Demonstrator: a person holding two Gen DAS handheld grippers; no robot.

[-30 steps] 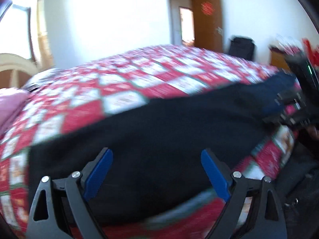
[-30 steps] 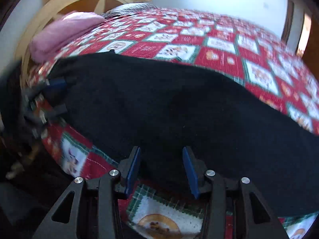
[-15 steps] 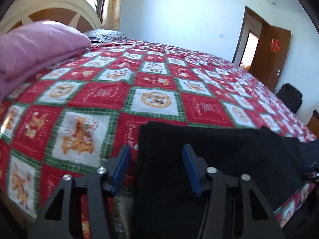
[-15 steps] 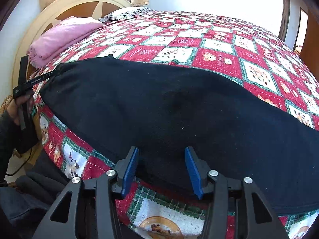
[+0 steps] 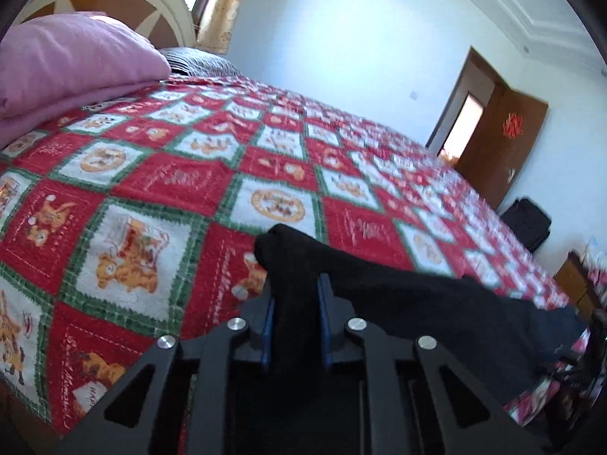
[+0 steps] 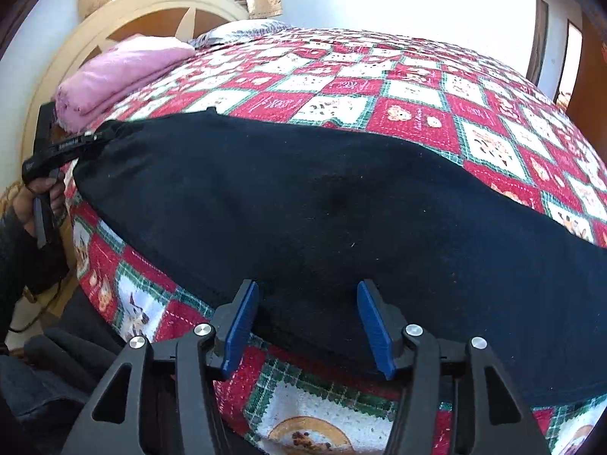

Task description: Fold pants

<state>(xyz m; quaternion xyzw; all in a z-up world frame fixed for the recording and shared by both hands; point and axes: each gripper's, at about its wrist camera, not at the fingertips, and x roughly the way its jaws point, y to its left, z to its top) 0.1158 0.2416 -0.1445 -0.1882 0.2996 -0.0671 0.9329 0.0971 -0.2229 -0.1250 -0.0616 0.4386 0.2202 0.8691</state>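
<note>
Black pants (image 6: 322,204) lie spread lengthwise along the near edge of a bed with a red, white and green patchwork quilt (image 6: 341,87). My left gripper (image 5: 295,303) is shut on one end of the pants (image 5: 292,261), which bunches up between its blue pads. That gripper also shows at the far left of the right wrist view (image 6: 72,144), holding the pants' end. My right gripper (image 6: 307,326) is open, its blue pads straddling the near edge of the pants at mid-length.
A folded pink blanket (image 5: 68,64) and a grey pillow (image 5: 197,60) lie by the cream headboard (image 6: 151,11). A brown door (image 5: 500,144) stands open in the far wall, with a dark bag (image 5: 527,223) beside it.
My left gripper has closed on the pants' end and lifted it slightly. My right gripper stays open and has barely moved.
</note>
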